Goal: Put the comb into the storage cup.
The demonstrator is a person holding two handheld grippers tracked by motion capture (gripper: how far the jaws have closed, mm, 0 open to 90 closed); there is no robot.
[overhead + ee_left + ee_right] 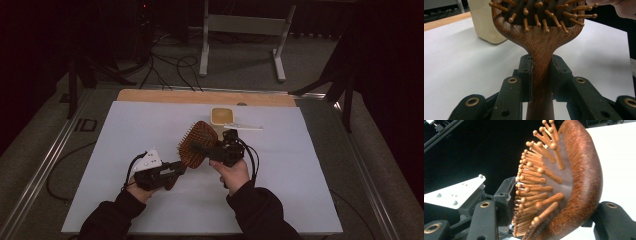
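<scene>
1. Wooden paddle hairbrush (pixel 196 145): held above the middle of the counter (pixel 125 150), bristle pegs turned toward the person's left, head toward the far edge, handle toward the left hand.
2. Left gripper (pixel 176 169): its fingers (pixel 525 75) are clamped on the narrow handle just under the head, one pad on each flat side, closed to the handle's width.
3. Right gripper (pixel 210 148): its fingers (pixel 505 195) stand across the brush head, one against the peg tips, the other behind the wooden back; whether the pads press firmly I cannot tell.
4. Step in hand, as judged: taking the head between the right fingers while the left steadies the handle. To do it well, keep the handle grip fixed, centre the right fingers on the head's widest part, and close gently, since the pegs sit on a soft cushion and may bend or let the head slip.
5. Cream container (pixel 223 116): on the counter beyond the brush head, near the far edge, apart from it.
6. White stick-like item (pixel 243 127): lies just right of the container; too small to name further.
7. Open room: bare white counter to the left, right and near side of both hands; the far side is tighter because of the container and the wooden strip at the edge.
</scene>
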